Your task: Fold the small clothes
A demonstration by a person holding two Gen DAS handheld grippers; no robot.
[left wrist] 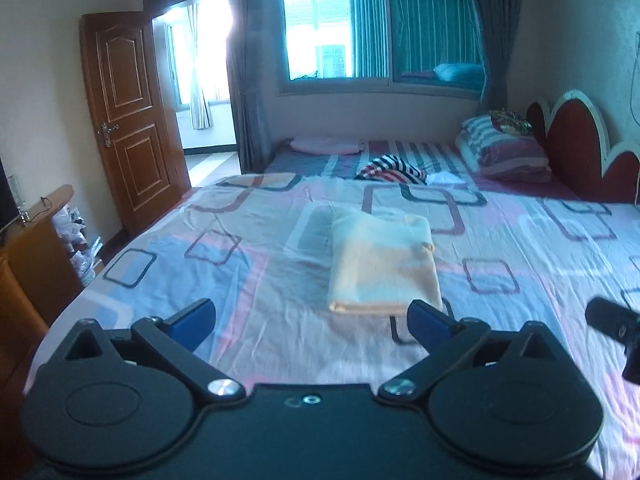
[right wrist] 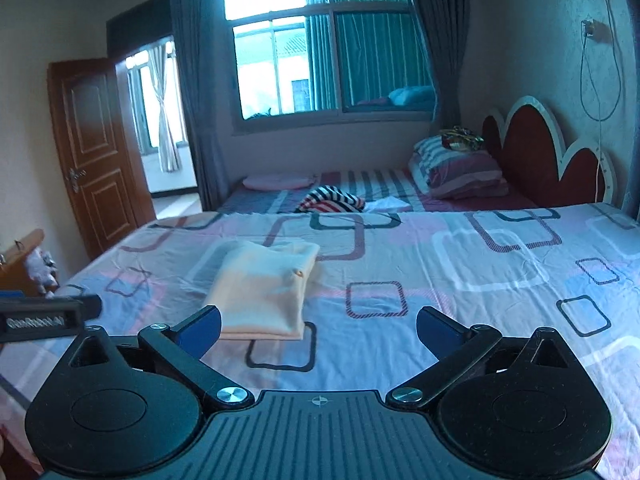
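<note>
Folded peach garment (left wrist: 382, 264) lies on bedsheet (left wrist: 240, 280); both claws (left wrist: 312, 316) (right wrist: 318, 326) wide open, empty.

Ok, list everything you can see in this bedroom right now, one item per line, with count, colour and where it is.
folded garment: one, pale peach, centre of the patterned sheet
patterned sheet: one, pink, blue and white with squares, covering the near bed
striped cloth: one, dark, white and red, crumpled on the far bed
striped pillow: one, maroon and white, by the headboard
headboard: one, red with white edge, right
door: one, brown wood, open, left
window: one, curtains at its sides, back wall
left gripper: black, blue fingers, open, empty
right gripper: black, blue fingers, open, empty
</note>
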